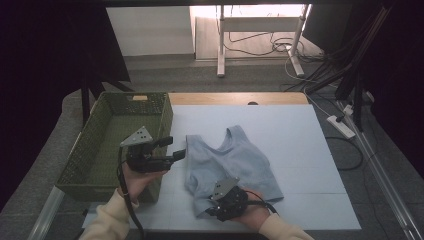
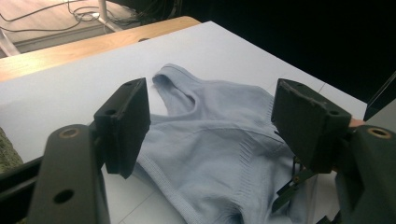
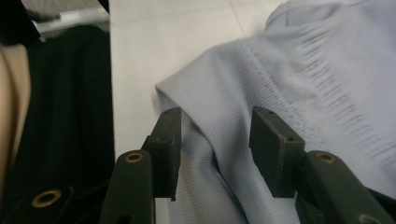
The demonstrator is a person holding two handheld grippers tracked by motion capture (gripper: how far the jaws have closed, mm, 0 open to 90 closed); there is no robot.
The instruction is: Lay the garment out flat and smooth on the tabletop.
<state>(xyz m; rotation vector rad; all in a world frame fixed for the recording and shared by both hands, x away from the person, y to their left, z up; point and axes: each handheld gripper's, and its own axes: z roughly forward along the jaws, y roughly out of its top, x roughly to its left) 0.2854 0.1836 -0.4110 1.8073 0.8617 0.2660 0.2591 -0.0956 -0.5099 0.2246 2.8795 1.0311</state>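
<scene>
The table [image 1: 300, 150], covered by a white sheet, carries a green woven plastic basket [image 1: 95, 150] at the person's left and a pale blue ribbed knit tank top [image 1: 240, 160] spread flat in the middle, with its straps toward the far edge and its hem toward the person. The long axis of the garment runs from near to far.

The right gripper [image 1: 220, 207] is the nearer one: it sits at the near left corner of the hem, and a fold of this corner lies between its jaws. In the right gripper view the right gripper [image 3: 215, 140] has its jaws half open, one at each side of a raised fold of cloth, and I cannot see the pads pressing it yet. My judgement is that closing here would take the corner.

The left gripper [image 1: 175, 150] hangs above the gap between the basket and the top, pointing across at the garment. Its jaws are wide open and hold nothing.

The left gripper view shows the left gripper [image 2: 210, 128] looking over the whole front of the top, to the strap; the right gripper view shows the fold itself and the ribbing, which the high view hides under the hand.
</scene>
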